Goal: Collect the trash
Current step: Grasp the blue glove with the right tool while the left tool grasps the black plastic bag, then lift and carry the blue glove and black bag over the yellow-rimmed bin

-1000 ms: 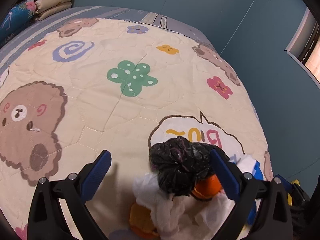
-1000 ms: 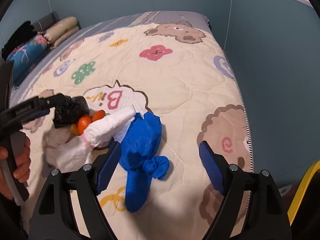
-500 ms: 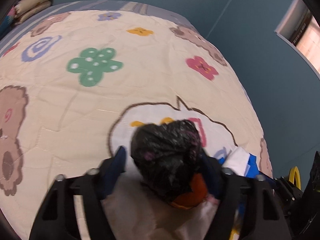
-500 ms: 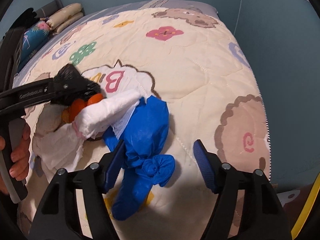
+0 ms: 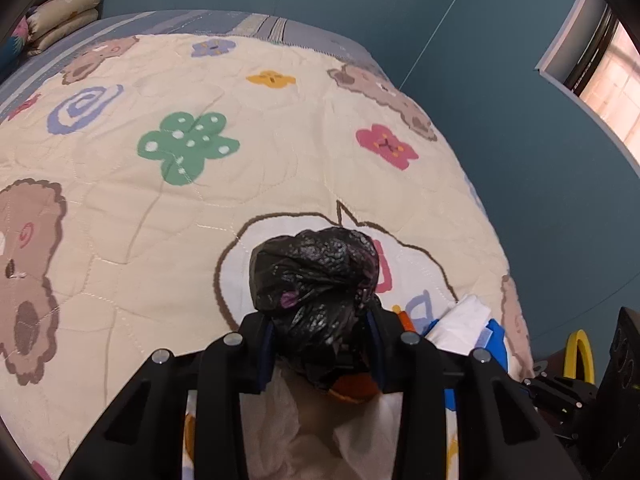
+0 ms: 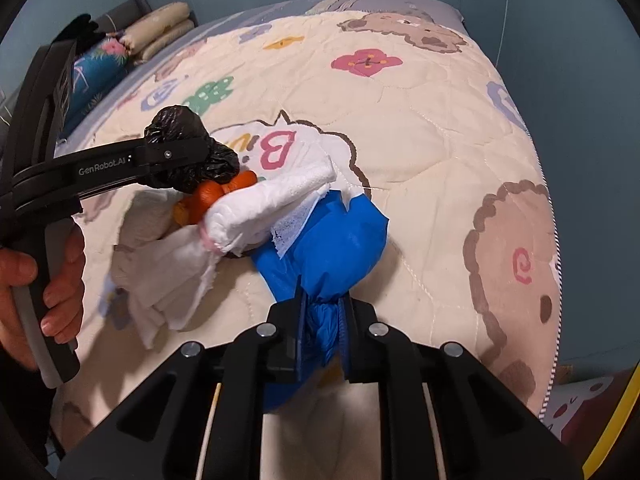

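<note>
Bed (image 5: 120, 208) w/ cartoon quilt fills both views; its near edge is cut off behind the gripper frames. Blue bag (image 6: 336, 248) lies just ahead of the right gripper (image 6: 322, 328), whose jaws have just closed and clamp its knotted neck; bag's lower part hidden under the frame. Black bag (image 5: 316, 276) sits pinched in the left gripper (image 5: 320, 344), jaws just closed on it. White tissue wad (image 6: 260, 208) btwn the two bags. Orange bits (image 6: 208, 196) under the black bag, mostly hidden, can't ID.
</note>
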The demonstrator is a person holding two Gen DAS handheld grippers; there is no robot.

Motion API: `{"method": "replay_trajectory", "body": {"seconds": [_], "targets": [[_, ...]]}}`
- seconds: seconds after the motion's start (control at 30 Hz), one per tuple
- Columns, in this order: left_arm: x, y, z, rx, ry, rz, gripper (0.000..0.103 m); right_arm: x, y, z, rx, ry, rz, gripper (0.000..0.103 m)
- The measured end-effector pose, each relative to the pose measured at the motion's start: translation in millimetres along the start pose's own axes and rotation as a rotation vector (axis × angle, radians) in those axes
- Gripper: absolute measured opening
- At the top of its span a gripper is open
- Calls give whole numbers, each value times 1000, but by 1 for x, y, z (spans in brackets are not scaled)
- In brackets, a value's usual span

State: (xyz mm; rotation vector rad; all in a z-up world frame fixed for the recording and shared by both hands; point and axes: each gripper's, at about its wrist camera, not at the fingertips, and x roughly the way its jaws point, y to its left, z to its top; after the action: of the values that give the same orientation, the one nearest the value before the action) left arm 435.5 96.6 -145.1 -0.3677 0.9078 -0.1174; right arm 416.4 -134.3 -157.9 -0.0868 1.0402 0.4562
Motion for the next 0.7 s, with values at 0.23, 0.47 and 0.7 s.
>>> {"method": "replay_trajectory", "body": {"seconds": [0.23,0.47,0.7], "targets": [[-37,3,-3,-15,-43,-18,34,-23,7,-10,2,-8,39,13],[-79,11,-15,-21,-85,-9,34,-52,10,-28,18,-25,51,13],[-121,16,-32,-13,-126,3,34,-101,7,-48,33,-84,57,13]]}}
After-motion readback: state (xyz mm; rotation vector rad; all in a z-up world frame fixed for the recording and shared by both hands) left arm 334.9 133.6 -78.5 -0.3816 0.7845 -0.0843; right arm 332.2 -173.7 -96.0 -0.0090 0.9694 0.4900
